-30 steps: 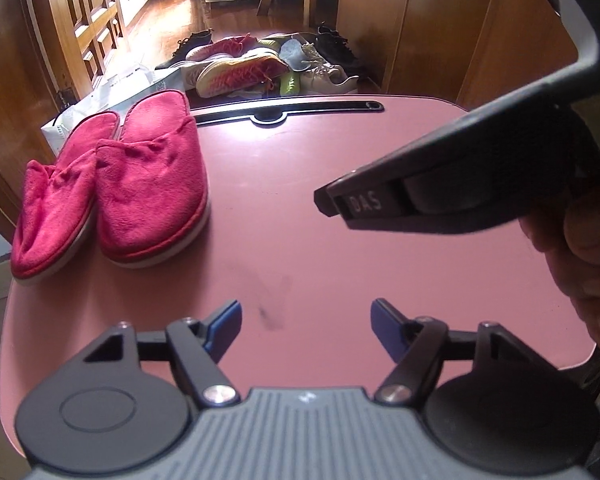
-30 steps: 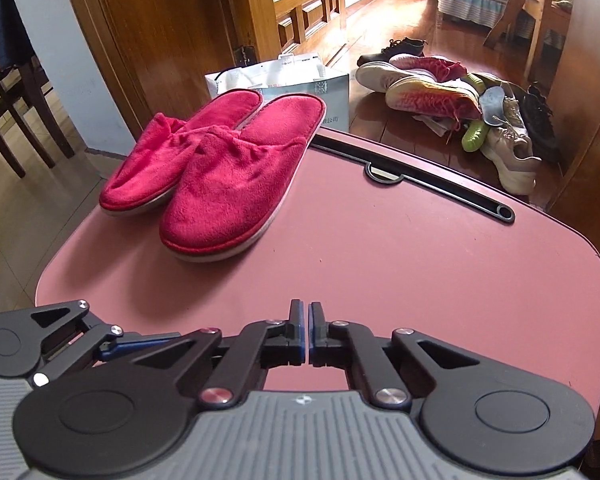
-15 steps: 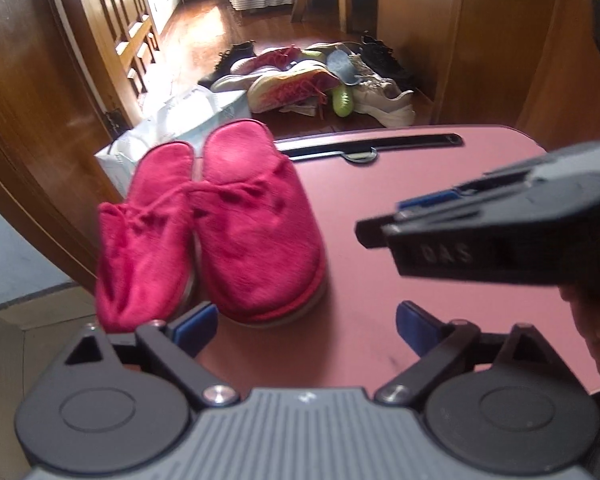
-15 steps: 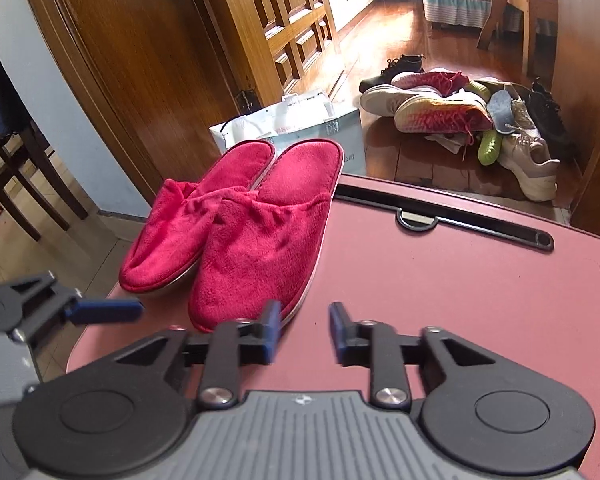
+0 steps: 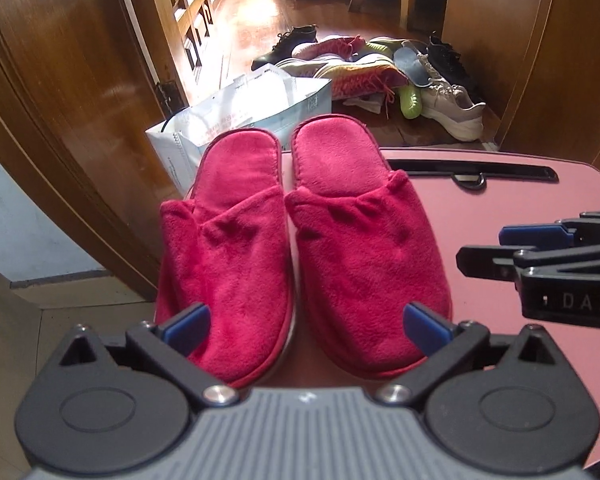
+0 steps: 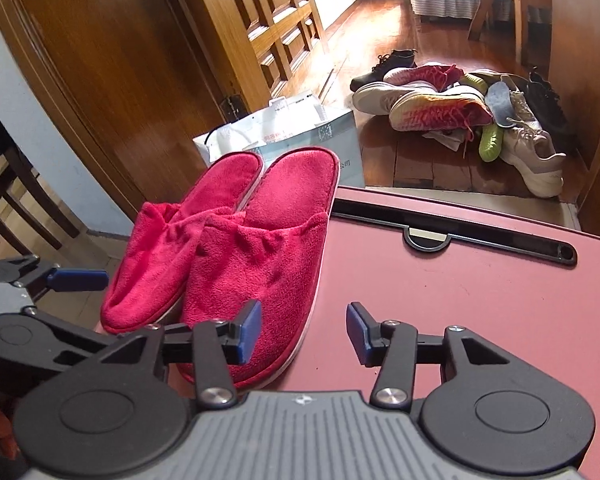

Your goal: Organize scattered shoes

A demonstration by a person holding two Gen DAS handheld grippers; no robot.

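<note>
Two red slippers (image 5: 300, 248) lie side by side on the left part of the pink counter (image 5: 480, 208), with their toes toward the cameras and their heels at the far edge. The left gripper (image 5: 306, 322) hangs just above the toes with its jaws wide open, one blue pad over the outer side of each slipper, and I cannot tell if the pads touch the fabric. The right gripper (image 6: 302, 328) is just beside the right slipper; its jaws are opening, and between them only the counter and the slipper's edge show. On the wooden floor behind the counter stand a white paper bag (image 6: 284, 136) and a pile of sneakers (image 6: 460, 108).
</note>
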